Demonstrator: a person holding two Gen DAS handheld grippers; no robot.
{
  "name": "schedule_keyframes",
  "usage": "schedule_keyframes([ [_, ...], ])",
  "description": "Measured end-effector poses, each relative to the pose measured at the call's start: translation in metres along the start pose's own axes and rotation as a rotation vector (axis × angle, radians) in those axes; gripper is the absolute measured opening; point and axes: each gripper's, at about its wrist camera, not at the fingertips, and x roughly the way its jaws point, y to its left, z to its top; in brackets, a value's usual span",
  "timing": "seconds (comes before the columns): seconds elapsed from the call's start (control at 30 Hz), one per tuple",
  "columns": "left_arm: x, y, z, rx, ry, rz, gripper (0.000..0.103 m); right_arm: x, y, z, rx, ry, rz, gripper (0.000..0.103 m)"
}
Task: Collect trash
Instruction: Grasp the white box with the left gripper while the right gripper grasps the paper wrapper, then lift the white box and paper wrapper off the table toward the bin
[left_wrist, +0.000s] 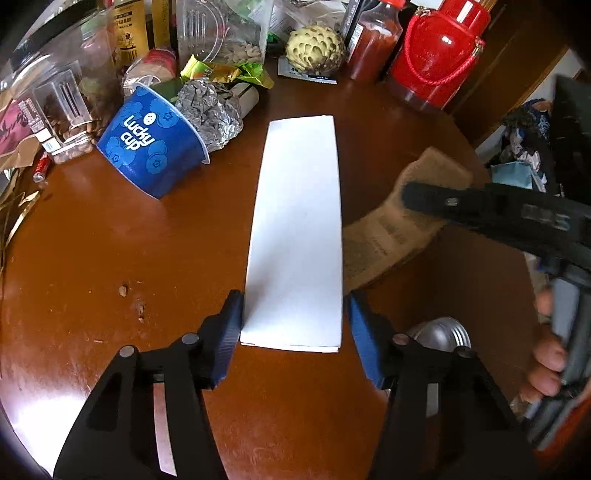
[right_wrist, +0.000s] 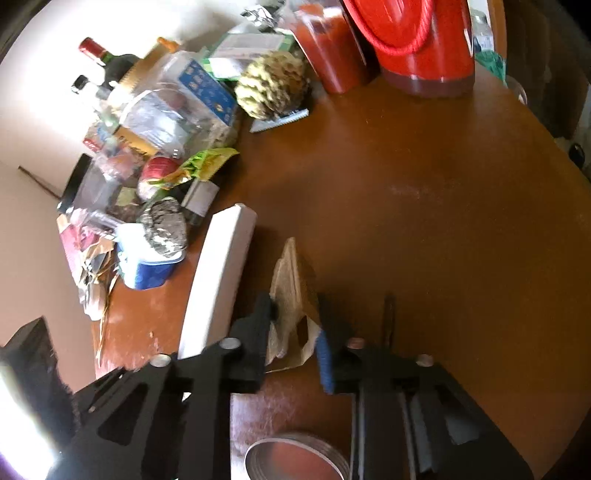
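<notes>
A long white box (left_wrist: 295, 229) lies flat on the brown table (left_wrist: 110, 240). My left gripper (left_wrist: 295, 299) straddles the box's near end, with both blue pads against its long sides. In the right wrist view the white box (right_wrist: 221, 273) lies left of a crumpled brown paper packet (right_wrist: 291, 280). My right gripper (right_wrist: 294, 306) is shut on that packet, which stands up pinched between its fingers. The left wrist view shows the right gripper (left_wrist: 413, 195) reaching in from the right over the brown packet (left_wrist: 384, 236), with a person's fingers (left_wrist: 546, 354) on its handle.
A tipped blue paper cup (left_wrist: 147, 144) and a foil ball (left_wrist: 208, 110) lie at the left. Jars, bottles and wrappers crowd the back. A scaly green fruit (left_wrist: 314, 48) and a red flask (left_wrist: 439, 55) stand behind. A round metal lid (right_wrist: 295, 458) lies near me.
</notes>
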Motion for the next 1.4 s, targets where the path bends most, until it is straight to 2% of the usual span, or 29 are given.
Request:
schedule_keyframes([
  [0.13, 0.001, -0.005, 0.001, 0.015, -0.020, 0.023, 0.053, -0.023, 0.003, -0.003, -0.054, -0.053, -0.069, 0.012],
  [0.33, 0.005, -0.013, 0.004, 0.027, -0.042, 0.081, 0.051, -0.055, -0.006, 0.000, -0.070, -0.118, -0.151, 0.011],
  [0.5, 0.013, -0.030, 0.003, 0.111, -0.051, 0.185, 0.051, -0.084, -0.008, 0.003, -0.075, -0.173, -0.174, 0.011],
  [0.77, 0.010, -0.030, 0.010, -0.011, -0.024, 0.170, 0.050, -0.133, -0.007, 0.000, -0.136, -0.254, -0.195, 0.011],
  [0.87, -0.015, -0.034, 0.011, -0.060, -0.071, 0.154, 0.050, -0.152, -0.012, -0.002, -0.156, -0.291, -0.181, 0.011],
  [1.1, -0.107, -0.066, 0.001, -0.127, -0.274, 0.167, 0.050, -0.199, -0.020, -0.006, -0.255, -0.366, -0.148, 0.011],
  [1.23, -0.158, -0.089, -0.017, -0.183, -0.388, 0.191, 0.050, -0.225, -0.020, -0.012, -0.327, -0.393, -0.104, 0.011],
  [1.4, -0.211, -0.118, -0.057, -0.229, -0.496, 0.199, 0.050, -0.251, -0.014, -0.028, -0.401, -0.420, -0.059, 0.011],
])
